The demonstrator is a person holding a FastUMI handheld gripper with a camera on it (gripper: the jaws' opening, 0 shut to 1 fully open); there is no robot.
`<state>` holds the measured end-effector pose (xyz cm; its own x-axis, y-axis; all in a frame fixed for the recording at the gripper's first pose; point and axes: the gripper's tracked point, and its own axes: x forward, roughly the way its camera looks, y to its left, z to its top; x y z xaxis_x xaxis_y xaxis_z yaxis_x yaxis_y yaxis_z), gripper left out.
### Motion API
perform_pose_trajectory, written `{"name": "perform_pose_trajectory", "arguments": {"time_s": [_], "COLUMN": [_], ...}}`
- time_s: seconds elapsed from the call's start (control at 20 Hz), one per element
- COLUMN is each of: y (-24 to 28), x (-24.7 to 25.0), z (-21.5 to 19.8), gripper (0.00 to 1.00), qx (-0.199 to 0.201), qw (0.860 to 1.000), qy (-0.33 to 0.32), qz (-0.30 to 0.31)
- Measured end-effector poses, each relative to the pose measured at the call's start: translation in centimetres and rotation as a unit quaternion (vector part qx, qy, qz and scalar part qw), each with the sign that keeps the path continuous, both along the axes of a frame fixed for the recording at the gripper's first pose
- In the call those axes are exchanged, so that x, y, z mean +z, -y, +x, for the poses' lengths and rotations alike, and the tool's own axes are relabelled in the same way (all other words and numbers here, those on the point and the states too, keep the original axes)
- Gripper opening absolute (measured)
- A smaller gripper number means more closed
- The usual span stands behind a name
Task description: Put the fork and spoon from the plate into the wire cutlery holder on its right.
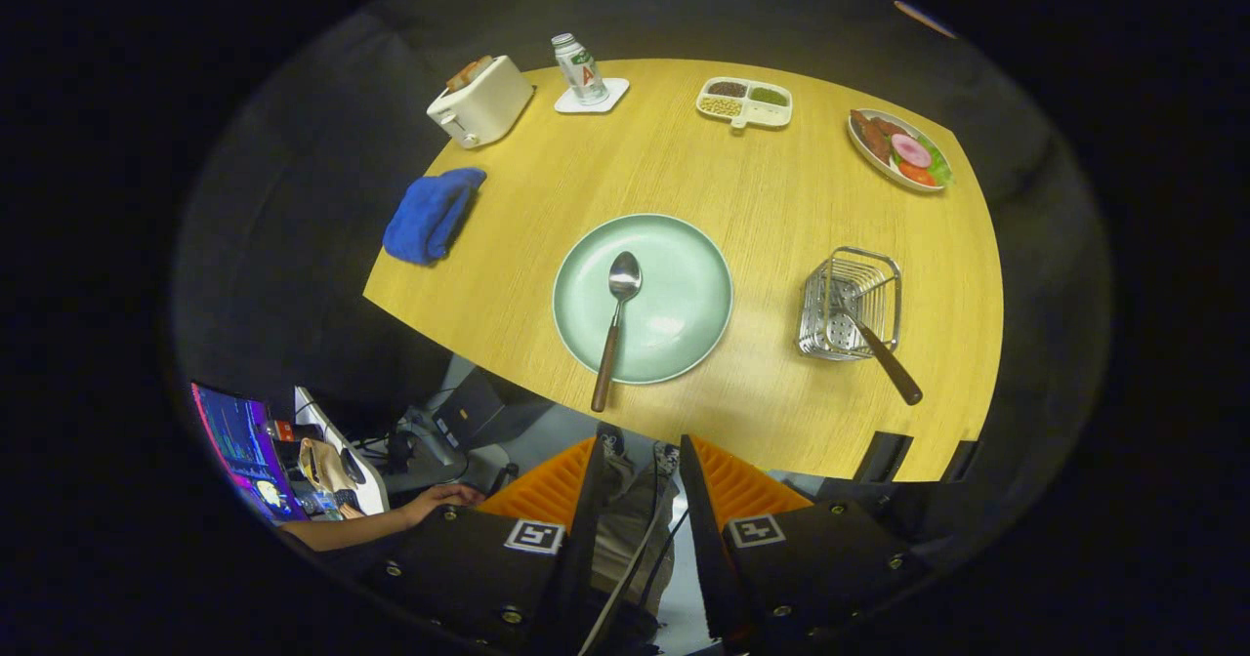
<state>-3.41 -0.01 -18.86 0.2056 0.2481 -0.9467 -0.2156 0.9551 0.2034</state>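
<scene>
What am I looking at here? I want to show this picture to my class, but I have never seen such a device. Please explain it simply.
A person holds a hand tool with two fingers, and a wide-angle camera on it looks forward along them. The gripper is open, holding nothing, hanging just short of the table's near edge.

On the wooden table lies a green plate with a spoon on it, its handle pointing towards the fingers. To the plate's right stands a wire cutlery holder; a utensil, probably the fork, already leans inside.

Farther back are a blue cloth, a toaster, a bottle, a divided dish and a plate of food.
</scene>
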Motion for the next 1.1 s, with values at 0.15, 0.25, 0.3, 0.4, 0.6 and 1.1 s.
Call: {"name": "perform_pose_trajectory", "arguments": {"time_s": [0.15, 0.25, 0.3, 0.4, 0.6, 1.1], "y": [-1.9, -2.5, -2.9, -3.8, -5.2, -6.4], "x": [-1.4, -2.8, -3.4, -4.6, -7.5, -13.1], "z": [0.1, 0.3, 0.3, 0.2, 0.3, 1.1], "gripper": [0.46, 0.46, 0.46, 0.46, 0.47, 0.46], "qx": [0.007, 0.016, 0.020, 0.020, -0.002, -0.032], "qw": [1.000, 1.000, 1.000, 0.999, 0.998, 0.994], "qy": [-0.010, -0.015, -0.019, -0.035, -0.065, -0.103], "qz": [0.008, -0.006, -0.008, -0.005, 0.004, -0.017]}}
